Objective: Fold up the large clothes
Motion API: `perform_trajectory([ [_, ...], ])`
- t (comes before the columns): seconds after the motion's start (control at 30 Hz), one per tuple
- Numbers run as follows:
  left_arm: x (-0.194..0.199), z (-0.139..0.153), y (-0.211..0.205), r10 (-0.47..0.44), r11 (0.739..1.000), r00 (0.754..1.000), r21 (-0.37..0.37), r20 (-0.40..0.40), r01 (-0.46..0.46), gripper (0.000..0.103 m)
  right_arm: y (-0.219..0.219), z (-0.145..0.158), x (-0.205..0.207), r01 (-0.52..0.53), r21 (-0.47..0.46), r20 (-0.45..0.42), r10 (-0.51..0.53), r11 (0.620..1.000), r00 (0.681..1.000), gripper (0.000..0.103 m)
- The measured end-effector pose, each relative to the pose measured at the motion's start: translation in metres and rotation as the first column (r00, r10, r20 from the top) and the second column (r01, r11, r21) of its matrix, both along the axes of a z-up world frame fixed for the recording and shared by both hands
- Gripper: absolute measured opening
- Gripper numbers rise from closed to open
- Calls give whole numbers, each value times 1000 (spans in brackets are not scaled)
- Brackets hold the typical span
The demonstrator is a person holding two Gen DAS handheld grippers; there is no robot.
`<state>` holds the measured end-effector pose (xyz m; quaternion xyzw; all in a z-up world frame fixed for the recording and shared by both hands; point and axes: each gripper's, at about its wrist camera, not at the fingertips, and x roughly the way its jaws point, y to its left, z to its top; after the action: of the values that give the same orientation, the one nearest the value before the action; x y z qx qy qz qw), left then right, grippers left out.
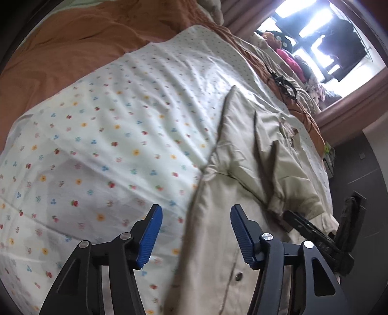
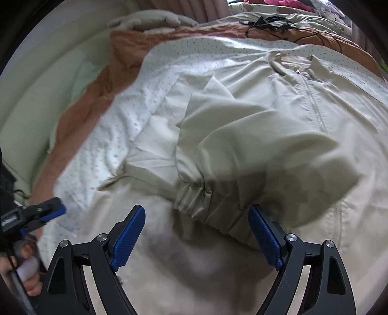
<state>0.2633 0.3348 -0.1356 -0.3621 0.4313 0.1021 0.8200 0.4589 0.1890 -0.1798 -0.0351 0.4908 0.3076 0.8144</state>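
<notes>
A beige zip-up jacket [image 2: 303, 126] lies spread on a white flower-print sheet [image 1: 109, 135] on the bed. One sleeve [image 2: 242, 164] is folded across the jacket's front, its elastic cuff [image 2: 196, 196] lying just ahead of my right gripper [image 2: 196, 215]. That gripper is open and empty above the jacket. My left gripper [image 1: 196, 213] is open and empty over the jacket's left edge [image 1: 208, 193], where it meets the sheet. The left gripper also shows at the left edge of the right wrist view [image 2: 48, 210]. The right gripper shows at the right of the left wrist view [image 1: 322, 232].
An orange blanket [image 1: 72, 48] lies under the sheet and shows beyond it. A black cable [image 2: 271, 23] and piled clothes [image 1: 291, 60] lie at the bed's far side by a bright window [image 1: 315, 31]. A pale cushioned headboard [image 2: 36, 97] stands at the left.
</notes>
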Motion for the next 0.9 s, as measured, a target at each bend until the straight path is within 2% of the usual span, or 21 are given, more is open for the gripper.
perform_trajectory([
  [0.17, 0, -6, 1, -6, 999, 1000, 40, -20, 7, 48, 23, -26, 9, 18, -153, 49, -11, 988, 999, 87],
  [0.23, 2, -3, -3, -16, 997, 1000, 76, -21, 18, 47, 22, -26, 10, 30, -161, 68, -19, 986, 998, 78],
  [0.27, 3, -2, -4, -20, 996, 1000, 86, -19, 21, 47, 19, -22, 11, 44, -155, 84, -31, 987, 996, 54],
  [0.3, 4, -1, -7, -23, 995, 1000, 100, -17, 25, 47, 15, -19, 13, 51, -153, 90, -37, 987, 995, 22],
  [0.33, 6, 0, -8, -26, 994, 1000, 107, -17, 28, 47, 8, -14, 18, 26, -96, 49, -21, 995, 999, 11],
  [0.37, 7, 0, -10, -30, 993, 999, 110, -16, 32, 47, 3, -11, 21, 26, -55, 27, -24, 998, 999, 10],
  [0.57, 19, 6, -22, -55, 990, 998, 128, -7, 55, 43, -43, 35, 28, 80, 62, 102, -86, 995, 991, 7],
  [0.73, 30, 13, -36, -75, 986, 997, 146, 3, 74, 40, -89, 70, 40, 129, 102, 155, -144, 986, 977, 7],
  [0.9, 42, 18, -48, -96, 984, 995, 154, 5, 94, 40, -131, 92, 62, 217, 88, 200, -230, 972, 952, 7],
])
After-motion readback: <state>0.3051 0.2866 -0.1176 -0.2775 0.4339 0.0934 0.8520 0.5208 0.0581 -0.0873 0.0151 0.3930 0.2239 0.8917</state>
